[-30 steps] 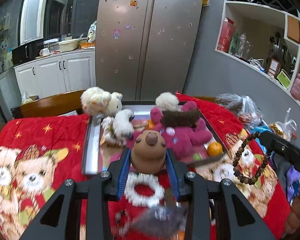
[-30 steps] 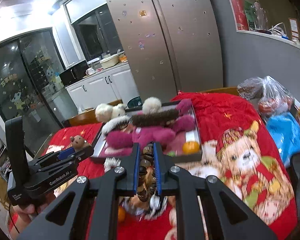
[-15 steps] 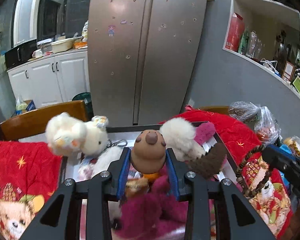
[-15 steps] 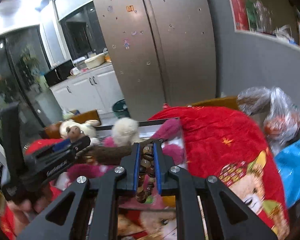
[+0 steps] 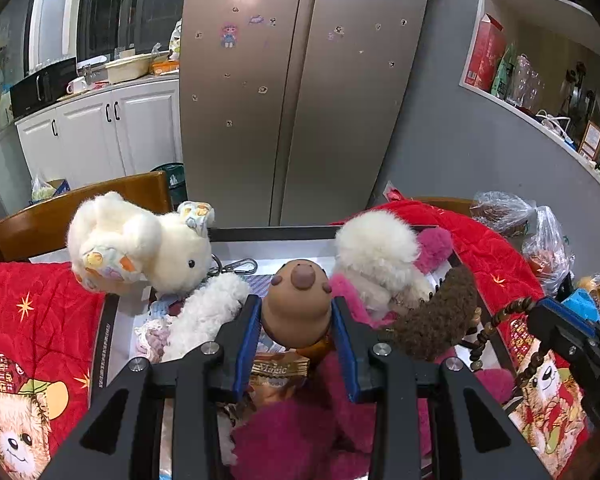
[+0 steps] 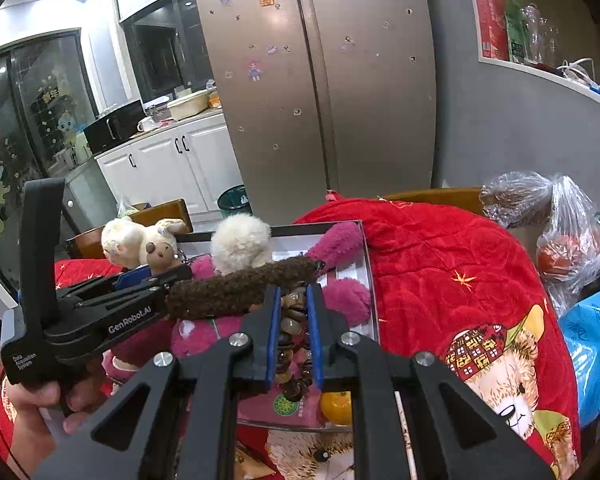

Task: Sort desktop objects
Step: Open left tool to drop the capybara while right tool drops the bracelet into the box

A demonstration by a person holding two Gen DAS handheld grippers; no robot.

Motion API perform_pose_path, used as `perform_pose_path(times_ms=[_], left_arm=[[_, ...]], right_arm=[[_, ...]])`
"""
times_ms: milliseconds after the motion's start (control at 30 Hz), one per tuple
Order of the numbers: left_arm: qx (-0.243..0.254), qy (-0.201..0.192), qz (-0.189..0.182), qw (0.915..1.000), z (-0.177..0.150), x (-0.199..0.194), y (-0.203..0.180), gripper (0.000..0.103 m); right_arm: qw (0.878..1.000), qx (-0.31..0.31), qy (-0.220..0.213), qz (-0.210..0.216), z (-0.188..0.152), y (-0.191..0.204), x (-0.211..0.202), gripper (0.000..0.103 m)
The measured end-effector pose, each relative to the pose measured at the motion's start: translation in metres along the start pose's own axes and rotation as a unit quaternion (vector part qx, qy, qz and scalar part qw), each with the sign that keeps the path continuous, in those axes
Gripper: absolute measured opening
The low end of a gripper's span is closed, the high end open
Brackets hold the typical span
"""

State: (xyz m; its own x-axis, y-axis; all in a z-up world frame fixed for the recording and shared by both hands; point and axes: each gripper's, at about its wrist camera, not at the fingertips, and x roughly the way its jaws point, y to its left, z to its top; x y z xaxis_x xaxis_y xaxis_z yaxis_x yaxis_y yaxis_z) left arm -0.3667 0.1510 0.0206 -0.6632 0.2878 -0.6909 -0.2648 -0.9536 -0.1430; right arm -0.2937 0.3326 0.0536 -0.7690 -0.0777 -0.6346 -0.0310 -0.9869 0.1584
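Over the tray (image 5: 236, 246), each hand-held gripper stays clamped: left (image 5: 296, 316) on a brown figurine (image 5: 298, 304), right (image 6: 292, 320) on half-hidden beads (image 6: 292, 324).

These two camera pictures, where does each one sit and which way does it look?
Left wrist view: sits on the left tool, looking forward and down over the tray toward the fridge; its black fingers clamp a brown toy.
Right wrist view: sits on the right tool, facing the same way; its fingers pinch a bead bracelet, and the person's hand holding the left tool shows.
Shared: tray, fridge, brown toy, white bunny, red blanket.
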Motion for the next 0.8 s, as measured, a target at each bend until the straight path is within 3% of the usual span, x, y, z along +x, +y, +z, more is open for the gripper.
perform_pose_path(times_ms=[333, 367, 433, 467, 500, 533, 567, 667, 700, 800], left_arm=[[0.015, -0.011, 0.025, 0.9995, -0.002, -0.001, -0.003, 0.036], [0.02, -0.015, 0.028, 0.9993, -0.003, -0.002, -0.004, 0.039], [0.025, -0.023, 0.041, 0.9986, -0.002, -0.005, -0.005, 0.054], [0.024, -0.027, 0.05, 0.9981, -0.001, -0.007, -0.005, 0.066], [0.021, -0.034, 0.055, 0.9977, 0.0, -0.009, -0.004, 0.075], [0.017, -0.04, 0.055, 0.9976, 0.0, -0.012, -0.002, 0.078], [0.011, -0.041, 0.053, 0.9977, 0.001, -0.014, -0.001, 0.085], [-0.008, -0.024, 0.043, 0.9988, 0.003, -0.015, 0.005, 0.093], [-0.008, -0.023, 0.045, 0.9987, 0.002, -0.016, 0.004, 0.103], [0.018, -0.043, 0.077, 0.996, 0.001, -0.021, -0.002, 0.103]], right_arm=[[1.0, 0.012, 0.02, 0.0, -0.004, -0.01, 0.012, 0.014], [1.0, 0.015, 0.022, 0.009, -0.004, -0.011, 0.013, 0.015], [0.999, 0.024, 0.02, 0.026, -0.003, -0.013, 0.013, 0.016], [0.999, 0.03, 0.016, 0.03, -0.003, -0.014, 0.012, 0.022], [0.999, 0.033, 0.01, 0.033, -0.001, -0.016, 0.01, 0.037], [0.999, 0.035, 0.005, 0.035, -0.001, -0.016, 0.008, 0.048], [0.999, 0.037, -0.004, 0.037, 0.001, -0.018, 0.005, 0.07], [0.997, 0.048, -0.025, 0.049, 0.004, -0.019, -0.005, 0.09], [0.997, 0.05, -0.029, 0.051, 0.006, -0.02, -0.008, 0.101], [0.996, 0.056, -0.048, 0.049, 0.009, -0.022, -0.016, 0.103]])
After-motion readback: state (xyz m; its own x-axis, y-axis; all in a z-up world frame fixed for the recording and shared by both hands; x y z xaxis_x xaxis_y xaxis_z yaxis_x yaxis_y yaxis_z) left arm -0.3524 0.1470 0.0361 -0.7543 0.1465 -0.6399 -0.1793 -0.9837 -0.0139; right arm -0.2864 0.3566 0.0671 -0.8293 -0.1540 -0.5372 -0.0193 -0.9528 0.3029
